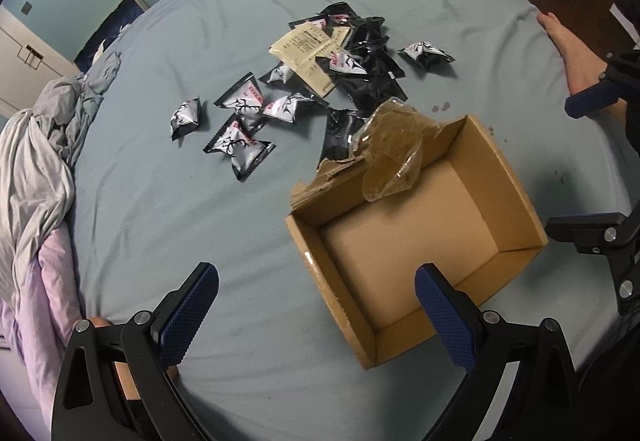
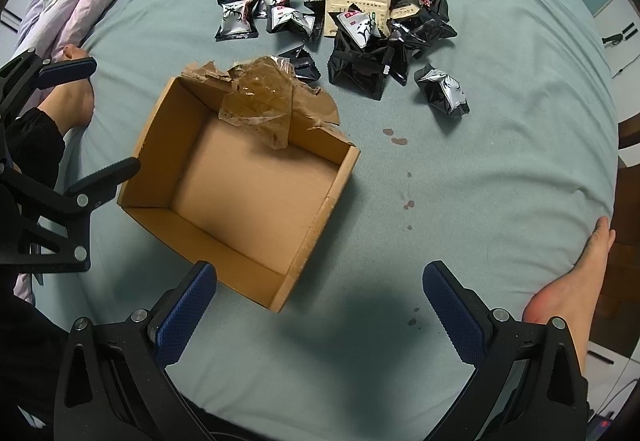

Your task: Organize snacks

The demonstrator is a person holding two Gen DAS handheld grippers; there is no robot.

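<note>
Black gripper [image 2: 318, 307] frames, blue textured pads (silver screws), bare feet [image 2: 576, 281]

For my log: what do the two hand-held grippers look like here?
Both match: the left hand-held gripper and right hand-held gripper have matte black angular linkage frames with silver round rivets, and two fingers faced with dark blue, finely textured pads. No cables or markings are visible.

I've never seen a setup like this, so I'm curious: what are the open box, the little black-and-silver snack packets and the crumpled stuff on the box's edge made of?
The box looks like plain brown cardboard, matte, with a torn, fibrous flap. The snack packets seem to be glossy plastic or foil film: they glint and have crimped, zigzag ends. The crumpled sheet is probably clear packing tape or film, see-through and shiny.
</note>
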